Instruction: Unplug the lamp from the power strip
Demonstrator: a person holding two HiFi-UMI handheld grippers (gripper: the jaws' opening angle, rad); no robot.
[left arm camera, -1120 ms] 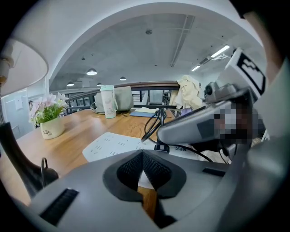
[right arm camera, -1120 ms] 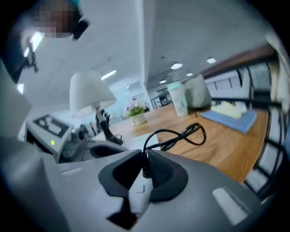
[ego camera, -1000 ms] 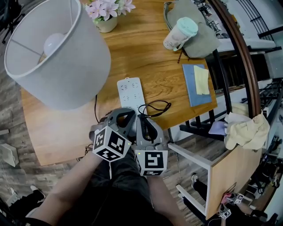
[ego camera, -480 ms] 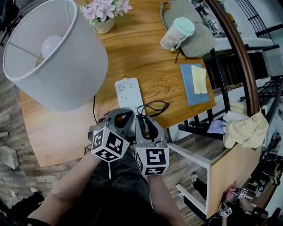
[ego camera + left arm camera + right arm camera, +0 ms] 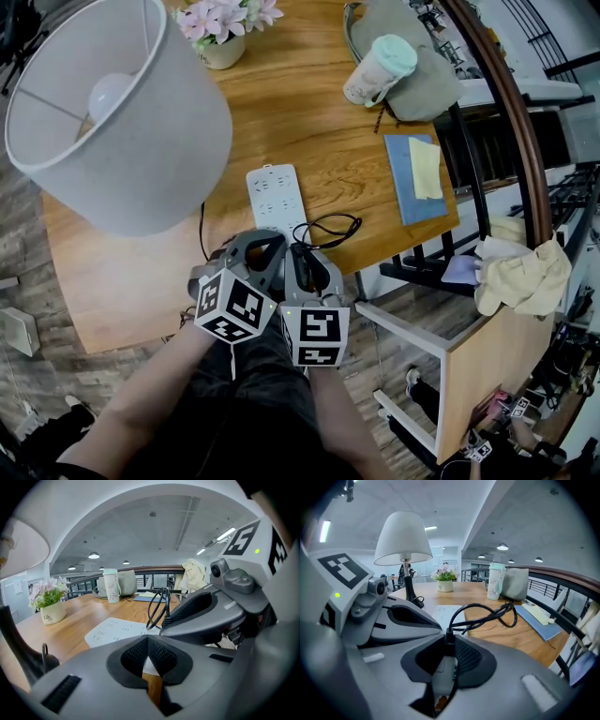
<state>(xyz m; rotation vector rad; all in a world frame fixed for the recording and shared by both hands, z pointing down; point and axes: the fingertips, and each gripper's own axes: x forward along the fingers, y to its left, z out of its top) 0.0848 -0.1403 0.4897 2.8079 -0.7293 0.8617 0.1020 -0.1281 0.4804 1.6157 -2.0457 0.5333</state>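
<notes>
Right tool (image 5: pixel 449 641), fresh closing round plug (image 5: pixel 442 677)

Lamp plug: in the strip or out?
Cannot tell: the plug sits between the right gripper's jaws, which have just been closing and hide its prongs and the strip's near sockets.

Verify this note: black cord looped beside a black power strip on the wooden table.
Wrong colour: the power strip is white, as the head view shows. The black cord does loop beside it on the wooden table.
</notes>
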